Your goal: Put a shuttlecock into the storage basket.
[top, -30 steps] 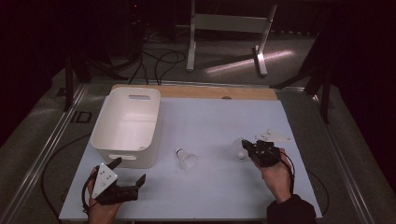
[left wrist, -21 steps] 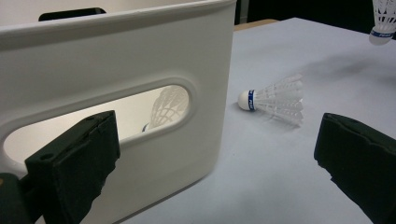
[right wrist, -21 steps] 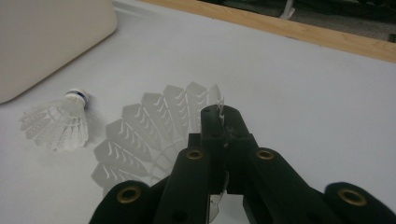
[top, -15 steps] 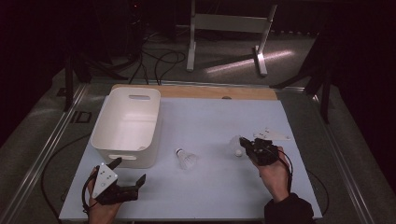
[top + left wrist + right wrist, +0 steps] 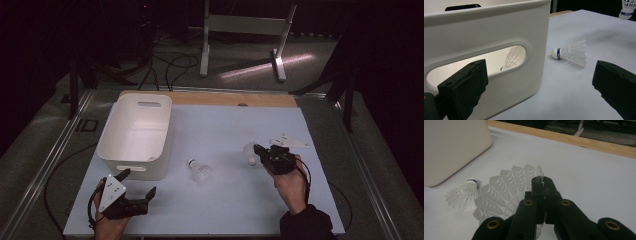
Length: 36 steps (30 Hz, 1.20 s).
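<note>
My right gripper point(image 5: 257, 149) is at the table's right, shut on the feather skirt of a white shuttlecock point(image 5: 249, 151). In the right gripper view the feathers point(image 5: 509, 187) fan out left of the closed jaws. A second shuttlecock point(image 5: 200, 171) with a blue band lies on its side mid-table, between the two grippers; it appears in both gripper views point(image 5: 464, 195) point(image 5: 571, 52). My left gripper point(image 5: 138, 182) rests open near the front left, its jaws wide apart and pointing at the near wall of the white bin point(image 5: 137, 135). Through the bin's handle slot a third shuttlecock point(image 5: 514, 56) is visible inside.
A wooden strip point(image 5: 225, 99) runs along the table's far edge. Beyond it a metal stand point(image 5: 240, 30) and cables lie on the dark floor. Metal rails point(image 5: 45, 170) flank the table's left side. Pale open table surface point(image 5: 230, 125) lies between the bin and the right gripper.
The right gripper, with the shuttlecock in it, has shifted slightly left and away from the front edge. The left gripper and the lying shuttlecock have stayed put.
</note>
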Tool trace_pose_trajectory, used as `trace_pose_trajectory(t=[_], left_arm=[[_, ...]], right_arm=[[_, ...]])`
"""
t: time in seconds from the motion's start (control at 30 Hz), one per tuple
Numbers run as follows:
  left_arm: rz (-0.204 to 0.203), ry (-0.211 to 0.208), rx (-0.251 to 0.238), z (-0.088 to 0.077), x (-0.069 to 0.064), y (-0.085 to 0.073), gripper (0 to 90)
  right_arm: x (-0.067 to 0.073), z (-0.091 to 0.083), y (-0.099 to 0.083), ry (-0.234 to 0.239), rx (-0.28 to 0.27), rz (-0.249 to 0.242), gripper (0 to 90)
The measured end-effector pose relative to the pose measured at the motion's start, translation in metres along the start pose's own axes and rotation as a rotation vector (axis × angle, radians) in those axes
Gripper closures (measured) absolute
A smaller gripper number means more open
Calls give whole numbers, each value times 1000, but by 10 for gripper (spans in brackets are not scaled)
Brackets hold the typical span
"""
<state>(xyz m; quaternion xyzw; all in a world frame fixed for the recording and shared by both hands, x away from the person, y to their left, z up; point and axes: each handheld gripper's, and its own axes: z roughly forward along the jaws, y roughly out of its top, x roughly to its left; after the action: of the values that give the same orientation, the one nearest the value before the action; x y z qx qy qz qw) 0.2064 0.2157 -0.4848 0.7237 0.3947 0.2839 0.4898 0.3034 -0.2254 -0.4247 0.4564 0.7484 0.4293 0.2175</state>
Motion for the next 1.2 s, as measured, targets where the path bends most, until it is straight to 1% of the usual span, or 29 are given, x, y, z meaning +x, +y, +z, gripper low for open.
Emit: trace_pose_trajectory(t=[0.2, 0.53, 0.8, 1.2], left_arm=[[0, 1, 0, 0, 0, 0, 6], [0, 1, 0, 0, 0, 0, 6], [0, 1, 1, 0, 0, 0, 6], [1, -1, 1, 0, 0, 0, 6]], right_arm=[[2, 1, 4, 1, -10, 4, 900], [8, 4, 13, 5, -24, -9, 900], [11, 6, 20, 11, -36, -7, 899], [14, 12, 26, 16, -38, -3, 899]])
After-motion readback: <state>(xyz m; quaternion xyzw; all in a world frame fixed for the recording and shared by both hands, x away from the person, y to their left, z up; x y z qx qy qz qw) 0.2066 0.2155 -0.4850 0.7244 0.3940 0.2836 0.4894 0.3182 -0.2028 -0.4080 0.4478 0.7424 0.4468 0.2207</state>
